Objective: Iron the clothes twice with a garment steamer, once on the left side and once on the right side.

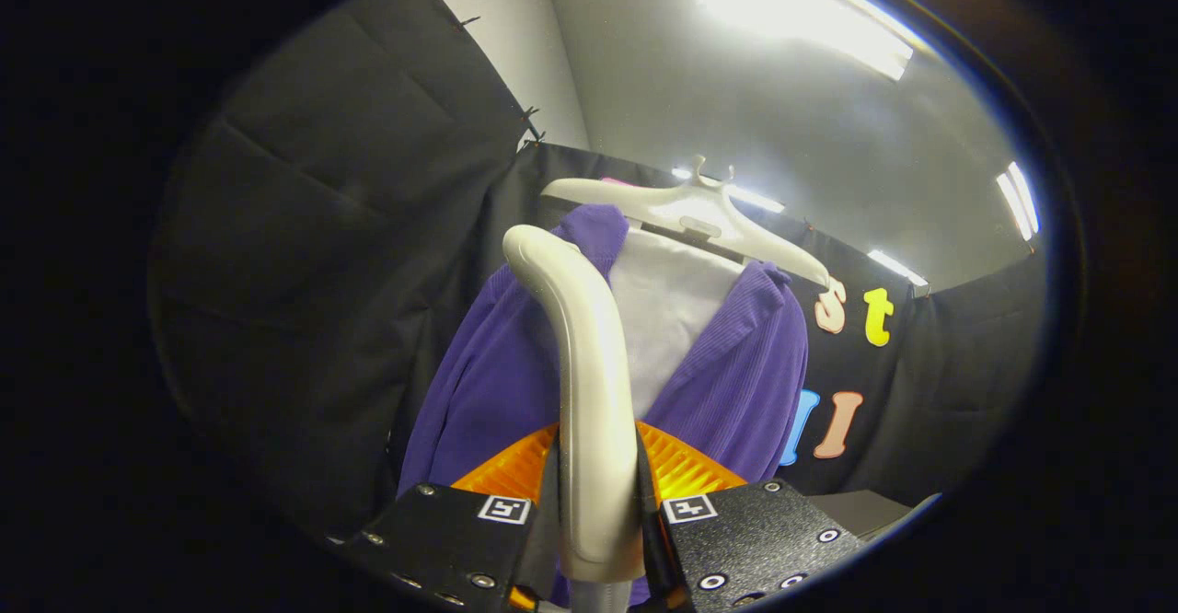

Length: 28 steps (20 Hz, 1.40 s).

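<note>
- No word, brand name or number can be read on the garment steamer [589,364], the purple garment [736,383] or the pale hanger [699,213]
- The only signs are two small square black-and-white coded markers — patterns, not letters: the left marker [504,508] and the right marker [690,507]
- Each marker sits on the top plate of one finger of the gripper [598,503], whose two fingers [460,530] press on the steamer's pale handle from either side
</note>
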Tool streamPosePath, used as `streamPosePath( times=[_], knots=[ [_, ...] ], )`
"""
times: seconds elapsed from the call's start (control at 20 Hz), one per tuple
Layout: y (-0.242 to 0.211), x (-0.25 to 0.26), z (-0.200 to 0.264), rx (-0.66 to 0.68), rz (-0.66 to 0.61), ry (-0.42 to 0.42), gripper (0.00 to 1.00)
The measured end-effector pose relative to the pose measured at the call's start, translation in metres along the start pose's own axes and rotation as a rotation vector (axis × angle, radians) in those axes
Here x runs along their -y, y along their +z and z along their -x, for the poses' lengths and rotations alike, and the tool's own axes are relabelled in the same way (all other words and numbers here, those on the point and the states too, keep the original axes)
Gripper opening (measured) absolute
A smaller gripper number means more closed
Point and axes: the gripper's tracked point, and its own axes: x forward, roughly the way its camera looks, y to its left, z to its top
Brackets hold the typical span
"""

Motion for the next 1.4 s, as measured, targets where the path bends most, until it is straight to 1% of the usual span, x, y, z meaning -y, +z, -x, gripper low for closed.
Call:
streamPosePath(
  times=[0.25, 0.65, 0.8, 0.95, 1.4],
  knots=[
    [-0.039, -0.013, 0.014, -0.057, 0.012, 0.016, 0.38],
    [-0.078, -0.022, 0.029, -0.099, 0.071, 0.039, 0.38],
    [-0.099, -0.033, 0.032, -0.159, 0.063, 0.078, 0.38],
    [-0.115, -0.032, 0.039, -0.174, 0.092, 0.079, 0.38],
    [-0.178, -0.044, 0.065, -0.280, 0.137, 0.137, 0.38]
  ],
)
